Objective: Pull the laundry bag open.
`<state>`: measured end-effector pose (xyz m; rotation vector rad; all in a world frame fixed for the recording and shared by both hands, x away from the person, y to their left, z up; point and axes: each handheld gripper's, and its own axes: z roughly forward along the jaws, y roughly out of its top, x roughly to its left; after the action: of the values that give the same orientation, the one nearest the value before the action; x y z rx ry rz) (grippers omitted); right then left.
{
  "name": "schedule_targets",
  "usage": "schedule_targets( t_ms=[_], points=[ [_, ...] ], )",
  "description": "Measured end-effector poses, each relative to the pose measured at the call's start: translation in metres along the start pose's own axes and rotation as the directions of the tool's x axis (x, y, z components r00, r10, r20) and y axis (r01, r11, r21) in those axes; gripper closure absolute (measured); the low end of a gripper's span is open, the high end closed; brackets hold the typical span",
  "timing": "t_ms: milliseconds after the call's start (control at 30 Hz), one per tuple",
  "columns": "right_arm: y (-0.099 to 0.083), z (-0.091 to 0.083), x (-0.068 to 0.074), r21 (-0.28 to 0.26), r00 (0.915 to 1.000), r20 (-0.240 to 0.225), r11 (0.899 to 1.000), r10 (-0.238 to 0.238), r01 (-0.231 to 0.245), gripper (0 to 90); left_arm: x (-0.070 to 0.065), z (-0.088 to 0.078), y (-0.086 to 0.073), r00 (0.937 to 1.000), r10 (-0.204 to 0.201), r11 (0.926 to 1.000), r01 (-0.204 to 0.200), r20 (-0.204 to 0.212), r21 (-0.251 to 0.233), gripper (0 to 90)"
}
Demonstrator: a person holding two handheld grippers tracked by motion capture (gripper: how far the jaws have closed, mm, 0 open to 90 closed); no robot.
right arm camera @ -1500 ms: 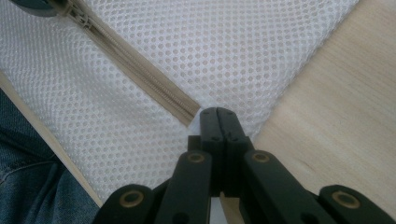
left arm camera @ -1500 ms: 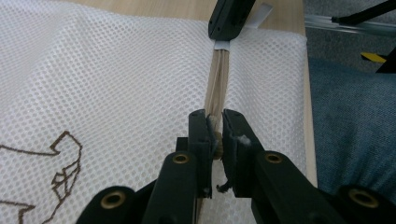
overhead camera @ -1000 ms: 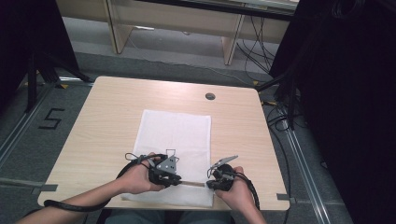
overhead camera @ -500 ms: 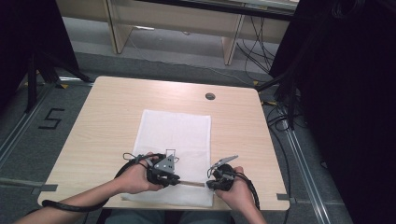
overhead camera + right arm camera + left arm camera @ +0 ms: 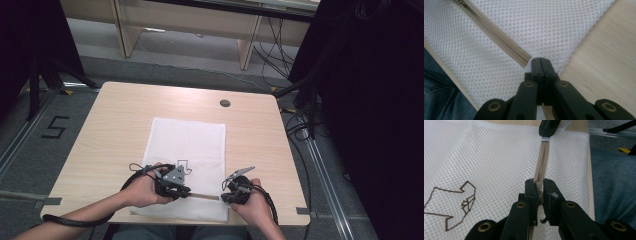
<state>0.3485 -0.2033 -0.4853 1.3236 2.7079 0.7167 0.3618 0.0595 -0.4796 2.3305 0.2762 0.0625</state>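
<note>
A white mesh bag [image 5: 187,142] lies flat on the wooden table [image 5: 115,130], with a brown outline drawing [image 5: 454,205] on it. Its beige zipper [image 5: 205,196] runs along the near edge. My left gripper [image 5: 188,193] is shut on the zipper [image 5: 542,165], whose beige tape is pinched between the jaws. My right gripper [image 5: 223,196] is shut at the zipper's other end [image 5: 520,57], on the bag's corner. In the left gripper view the right gripper [image 5: 548,130] grips a small white tab at the far end of the taut zipper.
A round cable hole [image 5: 225,103] sits in the table's far right part. The table's near edge [image 5: 449,72] lies just behind the bag, with a person's jeans [image 5: 439,100] below it. Bare wood [image 5: 604,62] lies right of the bag.
</note>
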Motion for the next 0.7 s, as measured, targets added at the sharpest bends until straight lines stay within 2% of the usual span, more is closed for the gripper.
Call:
schedule_targets(
  t_ms=[300, 400, 467, 667, 700],
  points=[
    [-0.0001, -0.0001, -0.0001, 0.0, 1.0, 0.0, 1.0, 0.0, 0.0, 90.0, 0.0004, -0.001, -0.0004, 0.9999, 0.013, 0.9999, -0.013, -0.001, 0.006, 82.2],
    [-0.0001, 0.0, -0.0002, 0.0, 1.0, 0.0, 1.0, 0.0, 0.0, 90.0, 0.0004, -0.0016, -0.0012, 1.0, 0.005, 1.0, -0.005, 0.001, 0.003, 82.2],
    [0.0, 0.0, -0.0001, 0.001, 1.0, 0.0, 1.0, 0.0, 0.0, 90.0, 0.001, -0.0022, -0.0012, 0.9999, 0.016, 0.9999, -0.016, 0.001, 0.001, 82.1],
    [-0.0001, 0.0, -0.0002, 0.0, 1.0, 0.0, 1.0, 0.001, -0.001, 90.0, 0.0015, -0.0044, -0.0029, 1.0, -0.003, 1.0, 0.003, 0.002, 0.001, 82.2],
    [-0.0001, 0.0, -0.0002, 0.0, 1.0, 0.0, 1.0, 0.001, -0.001, 90.0, 0.0027, -0.0053, -0.003, 0.9998, 0.021, 0.9998, -0.021, -0.001, 0.004, 82.1]
  ],
)
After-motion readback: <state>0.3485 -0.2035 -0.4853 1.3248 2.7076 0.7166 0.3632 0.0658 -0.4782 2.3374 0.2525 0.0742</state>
